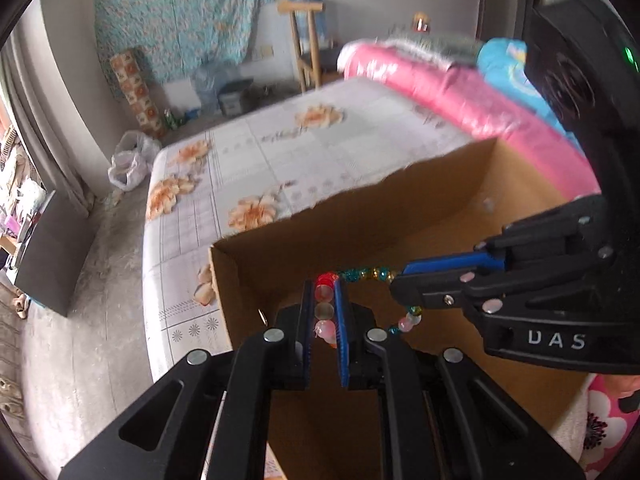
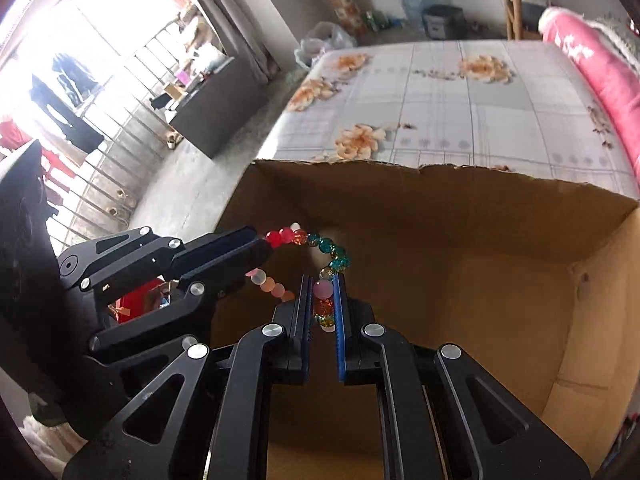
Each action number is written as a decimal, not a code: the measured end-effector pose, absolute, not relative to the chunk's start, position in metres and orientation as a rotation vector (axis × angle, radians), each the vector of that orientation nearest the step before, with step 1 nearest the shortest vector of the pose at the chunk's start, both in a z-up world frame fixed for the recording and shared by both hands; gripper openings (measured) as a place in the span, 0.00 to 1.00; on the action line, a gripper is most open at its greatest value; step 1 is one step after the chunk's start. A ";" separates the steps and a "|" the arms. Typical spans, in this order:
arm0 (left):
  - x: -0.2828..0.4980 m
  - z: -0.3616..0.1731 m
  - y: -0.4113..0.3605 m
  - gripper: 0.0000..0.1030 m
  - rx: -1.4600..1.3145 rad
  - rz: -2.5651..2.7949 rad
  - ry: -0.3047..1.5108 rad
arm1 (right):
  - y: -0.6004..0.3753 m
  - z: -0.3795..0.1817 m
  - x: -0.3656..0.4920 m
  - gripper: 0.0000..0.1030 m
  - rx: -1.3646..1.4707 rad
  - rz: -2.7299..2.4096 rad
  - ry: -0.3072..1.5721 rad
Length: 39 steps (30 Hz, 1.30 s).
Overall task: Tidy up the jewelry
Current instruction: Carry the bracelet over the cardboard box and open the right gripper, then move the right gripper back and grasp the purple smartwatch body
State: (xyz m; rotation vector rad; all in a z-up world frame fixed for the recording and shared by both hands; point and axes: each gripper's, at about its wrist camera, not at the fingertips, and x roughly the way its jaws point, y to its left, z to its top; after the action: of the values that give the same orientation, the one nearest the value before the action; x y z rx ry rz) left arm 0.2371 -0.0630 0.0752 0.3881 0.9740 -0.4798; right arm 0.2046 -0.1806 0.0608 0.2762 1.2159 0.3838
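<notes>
Gripping one bracelet [image 1: 325, 307], two tools, one box [image 2: 440, 216]

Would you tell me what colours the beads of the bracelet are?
Red, pale pink, teal and amber beads on the bracelet, clearest in the right wrist view.

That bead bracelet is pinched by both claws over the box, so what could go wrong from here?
1. Both the left gripper and right gripper clamp the bead bracelet. Pulling apart could snap its string and scatter beads.
2. It hangs above the open cardboard box; uneven release could leave it swinging from one gripper, possibly missing the box.
3. The round beads may slip from the narrow pads.
</notes>
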 end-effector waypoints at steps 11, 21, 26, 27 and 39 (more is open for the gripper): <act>0.262 0.061 -0.076 0.10 0.435 -0.418 1.018 | -0.200 0.021 0.255 0.17 0.406 0.326 1.351; 0.200 0.132 -0.035 0.23 0.273 -0.486 0.812 | -0.231 0.117 0.182 0.32 0.419 0.371 1.015; 0.130 0.157 0.002 0.36 0.179 -0.537 0.699 | -0.245 0.174 0.089 0.40 0.381 0.367 0.772; 0.116 0.156 0.008 0.37 0.171 -0.546 0.689 | -0.246 0.181 0.066 0.40 0.367 0.370 0.731; 0.004 0.035 0.016 0.43 0.102 -0.638 0.974 | -0.229 0.084 -0.038 0.46 0.458 0.310 0.881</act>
State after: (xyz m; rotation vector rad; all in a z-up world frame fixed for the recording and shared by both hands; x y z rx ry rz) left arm 0.0042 0.0158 0.0345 0.1021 0.9744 -0.6381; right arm -0.0383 -0.2291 0.0836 0.4579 0.8811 0.3102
